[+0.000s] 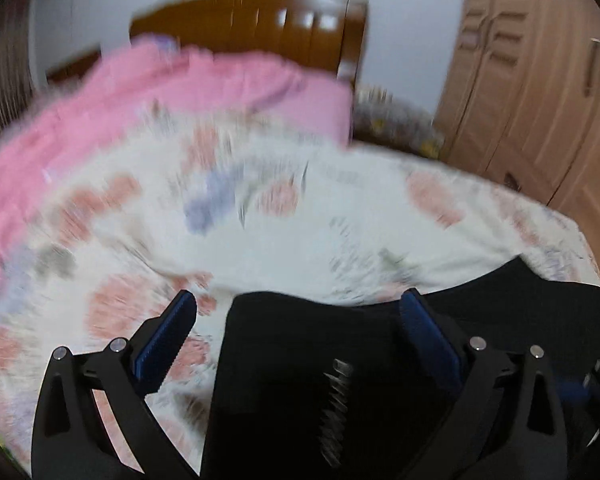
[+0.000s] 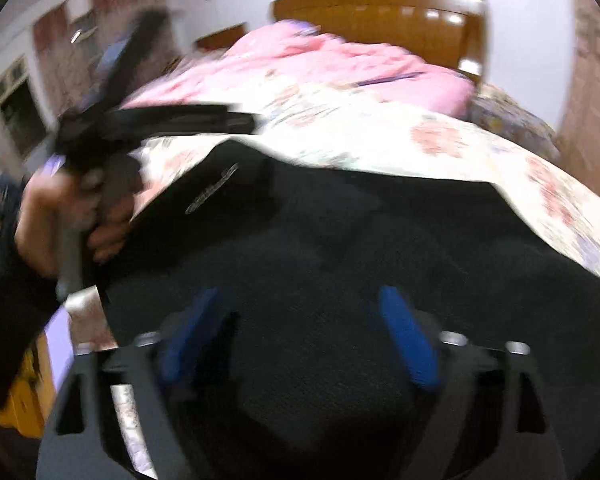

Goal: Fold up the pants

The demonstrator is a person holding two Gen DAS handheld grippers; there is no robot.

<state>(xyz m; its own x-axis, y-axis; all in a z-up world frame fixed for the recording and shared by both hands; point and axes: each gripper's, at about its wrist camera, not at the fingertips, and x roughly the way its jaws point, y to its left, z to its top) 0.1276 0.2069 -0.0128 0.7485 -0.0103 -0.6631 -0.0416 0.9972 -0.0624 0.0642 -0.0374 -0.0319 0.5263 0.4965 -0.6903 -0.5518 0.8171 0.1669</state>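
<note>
While both views are blurred, the black pants [image 2: 320,240] can be made out lying on the near part of the bed, spread over the flowered sheet [image 1: 260,208] toward its right side. A small pale logo [image 2: 210,196] shows on the cloth near the pants' far left edge. The right gripper [image 2: 300,332] hangs just over the middle of the pants with its blue-padded jaws wide apart; whether the pads touch the cloth cannot be told, and nothing is pinched between them. The left gripper [image 1: 298,312] sits over the left edge of the pants, jaws also wide apart, one finger [image 1: 168,340] above the sheet and the other above the dark cloth. A hand [image 2: 72,216] holds that gripper's handle. Farther off lie a pink blanket [image 1: 140,92], a brown wooden headboard [image 1: 260,24] and, at far right, a wardrobe [image 1: 540,80].
</note>
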